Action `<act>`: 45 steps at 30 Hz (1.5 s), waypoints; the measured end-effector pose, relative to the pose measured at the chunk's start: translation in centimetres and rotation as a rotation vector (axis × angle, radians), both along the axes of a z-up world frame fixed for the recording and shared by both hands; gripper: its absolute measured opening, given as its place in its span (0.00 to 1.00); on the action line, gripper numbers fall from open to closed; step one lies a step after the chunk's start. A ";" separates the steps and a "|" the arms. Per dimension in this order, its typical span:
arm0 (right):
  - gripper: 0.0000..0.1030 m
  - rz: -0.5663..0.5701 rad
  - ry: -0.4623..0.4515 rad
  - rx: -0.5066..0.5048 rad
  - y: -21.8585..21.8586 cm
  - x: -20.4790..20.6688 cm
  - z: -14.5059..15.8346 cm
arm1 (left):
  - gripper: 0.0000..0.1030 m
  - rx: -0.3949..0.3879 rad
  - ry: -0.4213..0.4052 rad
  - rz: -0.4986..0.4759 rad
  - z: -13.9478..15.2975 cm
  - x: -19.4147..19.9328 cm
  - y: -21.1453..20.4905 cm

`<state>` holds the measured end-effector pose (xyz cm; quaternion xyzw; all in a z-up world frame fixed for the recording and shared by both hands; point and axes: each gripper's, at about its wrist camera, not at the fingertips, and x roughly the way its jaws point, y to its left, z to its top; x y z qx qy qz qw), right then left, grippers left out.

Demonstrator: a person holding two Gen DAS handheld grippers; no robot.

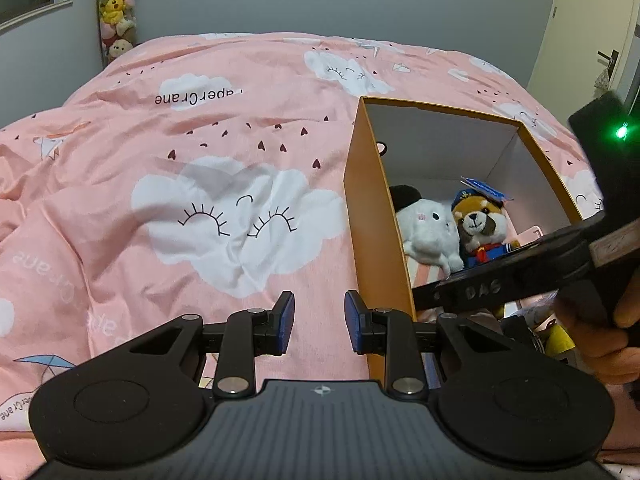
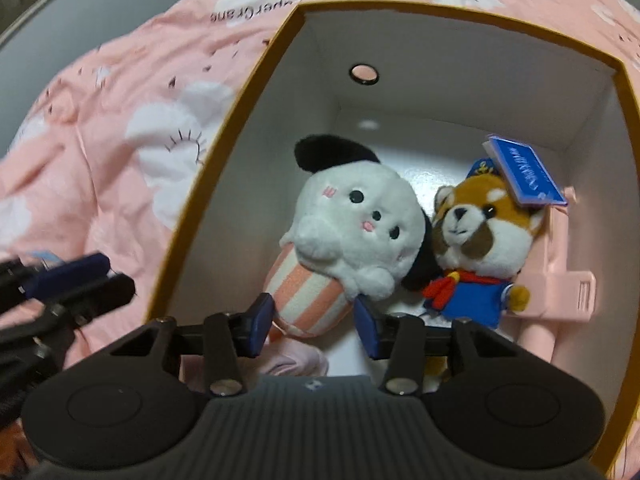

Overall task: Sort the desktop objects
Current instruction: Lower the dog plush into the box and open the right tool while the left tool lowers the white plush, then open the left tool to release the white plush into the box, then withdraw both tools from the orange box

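Blue-padded fingers of the right gripper [image 2: 314, 320] sit low inside the open orange cardboard box with a white lining [image 2: 256, 92], spread apart on either side of the pink-and-white striped body of a white plush dog with black ears [image 2: 352, 220]. The pads stand just beside the striped part, but whether they press on it I cannot tell. This plush lies on the box floor, leaning against a brown-and-white plush red panda in a blue sailor outfit with a red scarf [image 2: 476, 240], which carries a blue paper tag by its cap. A pink plastic object [image 2: 568, 276] lies along the box's right wall, just beside the panda.

Outside the box, the left gripper [image 1: 320, 320] hovers over the pink bed cover printed with white clouds [image 1: 180, 184], close to the box's left wall, its fingers parted and holding nothing. A column of hanging plush toys [image 1: 114, 8] shows by the far wall.
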<state>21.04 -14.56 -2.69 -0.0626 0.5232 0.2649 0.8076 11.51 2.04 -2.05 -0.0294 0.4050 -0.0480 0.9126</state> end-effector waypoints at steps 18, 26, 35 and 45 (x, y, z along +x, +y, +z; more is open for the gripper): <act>0.52 -0.010 -0.277 -0.001 -3.6 -6.4 6.2 | 0.31 0.027 -0.148 0.040 3.4 -3.4 -3.0; 0.57 -0.168 -0.457 0.038 -7.6 -11.6 8.7 | 0.59 0.041 -0.249 0.005 5.5 -5.6 -5.4; 0.66 -0.297 -0.523 -0.015 -9.6 -15.8 7.0 | 0.78 0.113 -0.293 -0.011 5.5 -7.8 -7.9; 0.68 -0.306 -0.511 -0.032 -9.5 -17.0 5.9 | 0.79 0.109 -0.263 -0.031 5.1 -8.4 -8.1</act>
